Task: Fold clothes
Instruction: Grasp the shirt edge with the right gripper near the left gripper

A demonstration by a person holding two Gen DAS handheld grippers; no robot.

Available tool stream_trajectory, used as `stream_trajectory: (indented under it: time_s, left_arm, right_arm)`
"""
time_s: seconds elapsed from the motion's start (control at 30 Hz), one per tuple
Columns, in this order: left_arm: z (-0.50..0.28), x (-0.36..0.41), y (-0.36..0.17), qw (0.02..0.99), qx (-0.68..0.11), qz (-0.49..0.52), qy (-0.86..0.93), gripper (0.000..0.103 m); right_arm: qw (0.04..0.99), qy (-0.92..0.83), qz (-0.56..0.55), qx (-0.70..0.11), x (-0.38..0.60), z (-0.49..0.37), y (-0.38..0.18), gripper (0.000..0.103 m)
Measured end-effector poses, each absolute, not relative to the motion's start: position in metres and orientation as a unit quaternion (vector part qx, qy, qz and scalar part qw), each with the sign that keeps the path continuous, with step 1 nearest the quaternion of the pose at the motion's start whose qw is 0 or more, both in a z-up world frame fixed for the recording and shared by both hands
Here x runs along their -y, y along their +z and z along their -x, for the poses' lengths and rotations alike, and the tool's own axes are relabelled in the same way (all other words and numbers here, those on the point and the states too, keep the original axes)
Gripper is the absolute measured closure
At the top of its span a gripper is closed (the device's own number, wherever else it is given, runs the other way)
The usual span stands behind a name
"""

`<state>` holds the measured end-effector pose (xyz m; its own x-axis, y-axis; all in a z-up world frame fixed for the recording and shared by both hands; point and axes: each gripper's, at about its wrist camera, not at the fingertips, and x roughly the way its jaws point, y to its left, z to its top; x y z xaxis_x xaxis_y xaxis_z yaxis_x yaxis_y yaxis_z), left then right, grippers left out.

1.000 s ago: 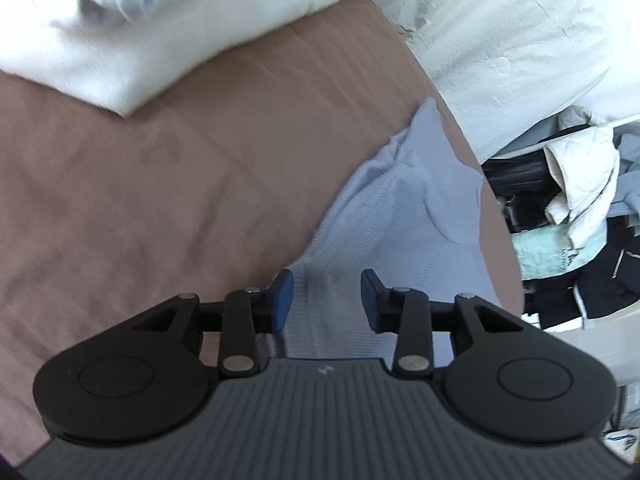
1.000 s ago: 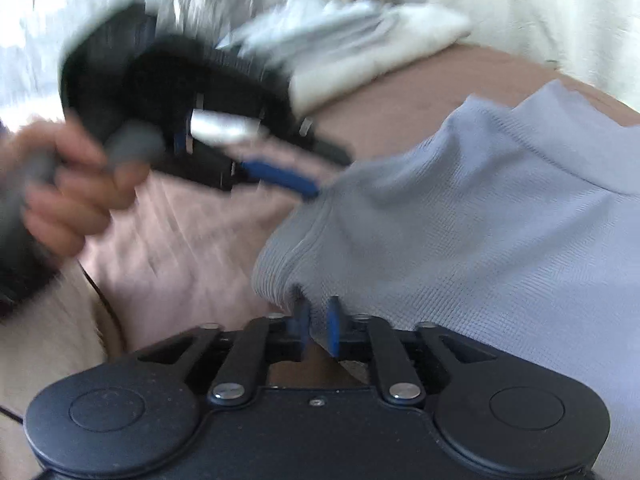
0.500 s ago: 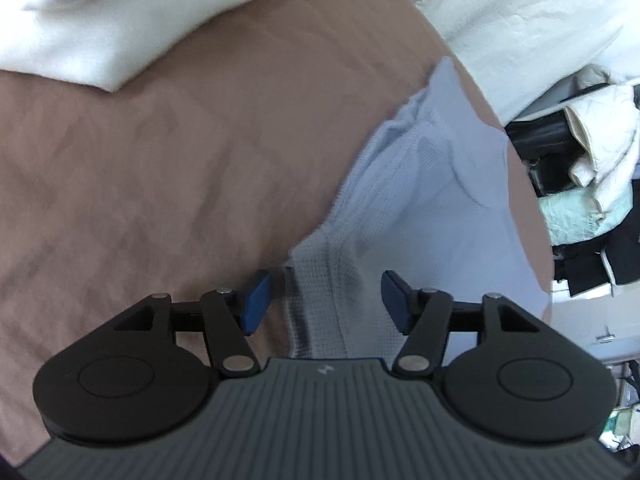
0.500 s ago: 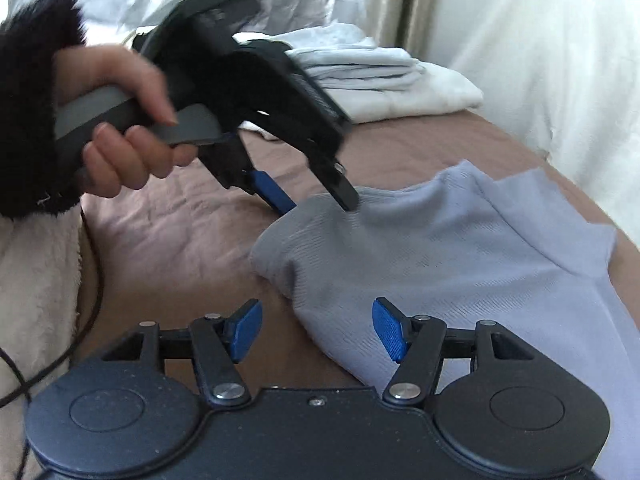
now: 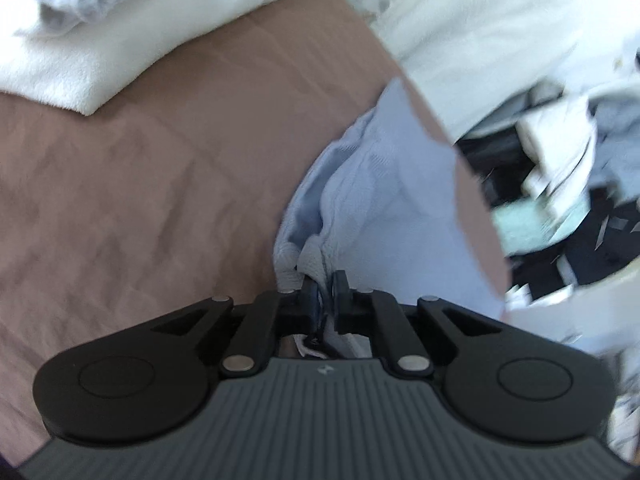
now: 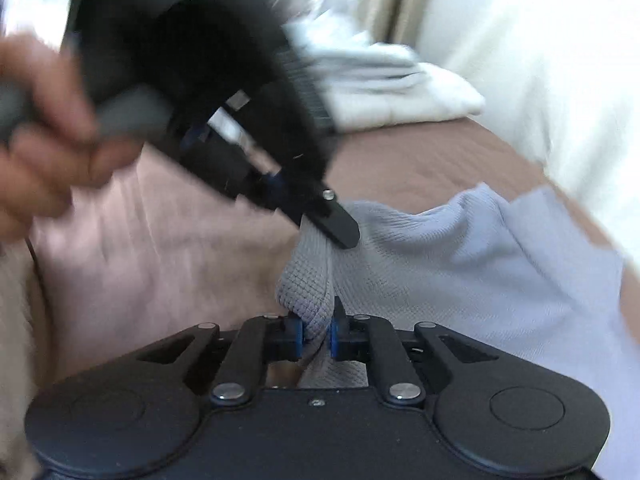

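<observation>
**No readable text in either view**

No words, numbers or brand names can be read. The only mark is a small pale emblem on the ribbed grey housing (image 5: 324, 408) of the left gripper, just behind its fingers; it is too small and blurred to make out as letters.
</observation>
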<state>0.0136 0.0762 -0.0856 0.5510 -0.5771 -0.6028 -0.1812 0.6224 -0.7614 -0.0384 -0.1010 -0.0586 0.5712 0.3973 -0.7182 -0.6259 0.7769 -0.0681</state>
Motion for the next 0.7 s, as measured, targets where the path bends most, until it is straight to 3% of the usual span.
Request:
stream_trajectory:
  time_s: [0.2,0.3,0.4,0.57,0.6,0.63,0.7]
  left_arm:
    - [0.000,-0.101,-0.086,0.775,-0.433,0.454,-0.069,0.062]
    - [-0.001,-0.109,-0.094,0.762,-0.439,0.472,-0.059,0.061]
    - [-0.010,-0.096,-0.105,0.748,-0.457,0.475,-0.076,0.054]
    - [-0.032,-0.062,-0.121,0.729,-0.476,0.480,-0.110,0.046]
    - [-0.037,-0.056,-0.124,0.724,-0.478,0.483,-0.121,0.056]
    - [-0.040,-0.050,-0.123,0.727,-0.479,0.474,-0.133,0.096]
    - [-0.038,-0.034,-0.099,0.780,-0.474,0.384,-0.137,0.096]
  right_arm:
    - [0.889,0.270,-0.011,-0.370,0.148,0.029,-0.054,0.091]
    - [0.886,0.265,-0.073,-0.374,0.166,0.023,-0.056,0.091]
    - [0.880,0.258,-0.135,-0.375,0.185,0.017,-0.059,0.091]
    - [0.871,0.266,-0.170,-0.376,0.181,0.018,-0.064,0.091]
    - [0.868,0.272,-0.176,-0.376,0.180,0.018,-0.064,0.091]
    - [0.865,0.279,-0.182,-0.374,0.180,0.019,-0.062,0.090]
    - [0.863,0.292,-0.189,-0.368,0.178,0.022,-0.059,0.089]
